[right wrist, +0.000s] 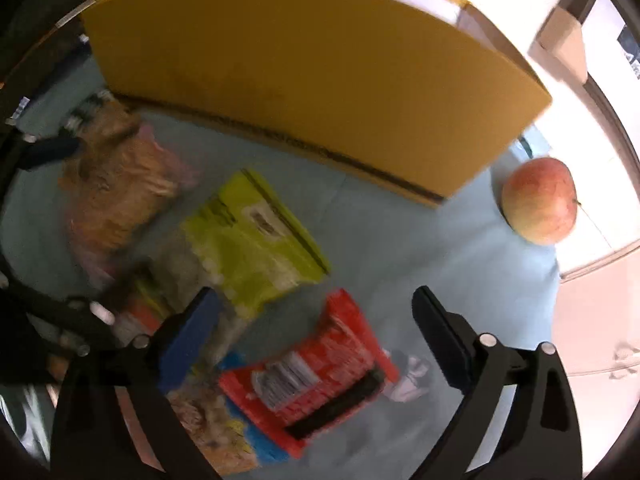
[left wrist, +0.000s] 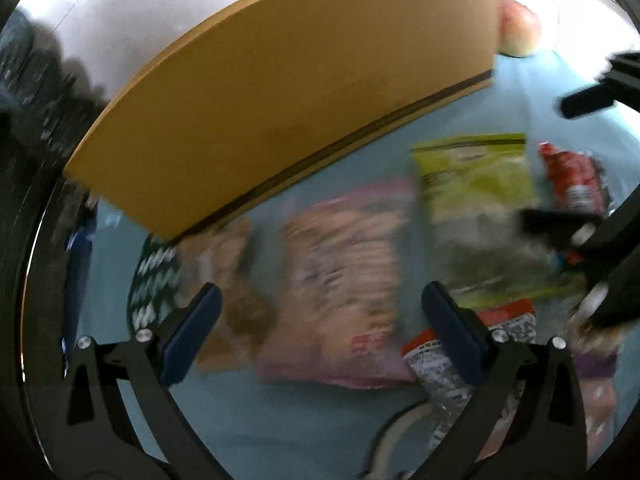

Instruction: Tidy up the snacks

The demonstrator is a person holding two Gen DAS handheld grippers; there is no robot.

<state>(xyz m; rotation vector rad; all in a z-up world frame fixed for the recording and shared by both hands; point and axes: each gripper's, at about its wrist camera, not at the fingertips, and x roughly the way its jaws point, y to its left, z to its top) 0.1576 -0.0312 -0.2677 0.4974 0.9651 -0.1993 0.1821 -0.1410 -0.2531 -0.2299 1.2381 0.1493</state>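
Note:
Several snack packs lie on a light blue table cover (right wrist: 404,236). My left gripper (left wrist: 320,302) hovers open over a pink biscuit bag (left wrist: 344,276), with nothing between its pads. A lime green bag (left wrist: 480,200) lies right of the pink one, and a red packet (left wrist: 572,178) lies beyond that. The right gripper's fingers (left wrist: 556,224) show at the right edge of the left wrist view. My right gripper (right wrist: 316,300) is open and empty above the red packet (right wrist: 316,372), with the green bag (right wrist: 256,236) ahead on the left. The pink bag (right wrist: 116,196) lies further left.
A tall cardboard box (left wrist: 280,96) stands behind the snacks, and its side (right wrist: 312,76) fills the top of the right wrist view. An apple (right wrist: 540,200) rests right of the box. A blue and yellow snack bag (right wrist: 224,428) lies under the right gripper's left finger. A second red and white packet (left wrist: 436,360) lies by the left gripper.

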